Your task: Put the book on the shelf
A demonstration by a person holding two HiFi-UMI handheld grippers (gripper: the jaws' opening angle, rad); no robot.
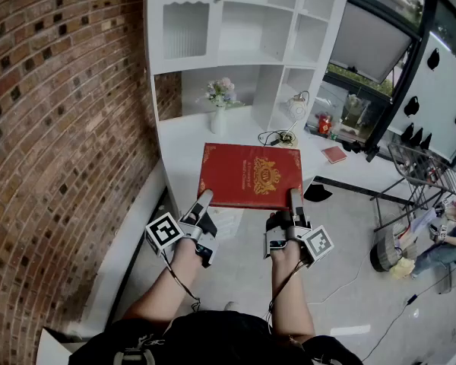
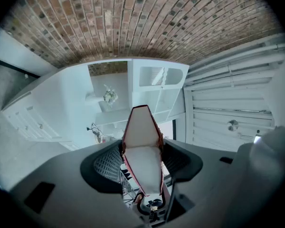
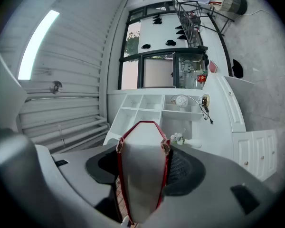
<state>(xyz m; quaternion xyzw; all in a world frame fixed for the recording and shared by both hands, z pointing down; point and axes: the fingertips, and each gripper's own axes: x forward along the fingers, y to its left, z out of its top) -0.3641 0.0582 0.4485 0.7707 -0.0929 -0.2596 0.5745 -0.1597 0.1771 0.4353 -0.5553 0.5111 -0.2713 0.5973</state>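
A large red book [image 1: 251,175] with a gold crest lies flat in the air above the white desk [image 1: 178,147], cover up. My left gripper [image 1: 204,199] is shut on the book's near left corner, and my right gripper [image 1: 295,198] is shut on its near right corner. In the left gripper view the book [image 2: 142,146] runs edge-on between the pads of the left gripper [image 2: 142,161], page block showing. The right gripper view shows the book [image 3: 142,175] the same way, clamped in the right gripper [image 3: 142,169]. The white shelf unit [image 1: 247,29] rises behind the desk with open compartments.
A vase of flowers [image 1: 219,106], a round lamp [image 1: 296,109] and a coiled cable [image 1: 273,137] sit at the desk's back. A small red item [image 1: 334,154] lies to the right. A brick wall [image 1: 61,128] stands on the left, a metal rack [image 1: 418,173] at the right.
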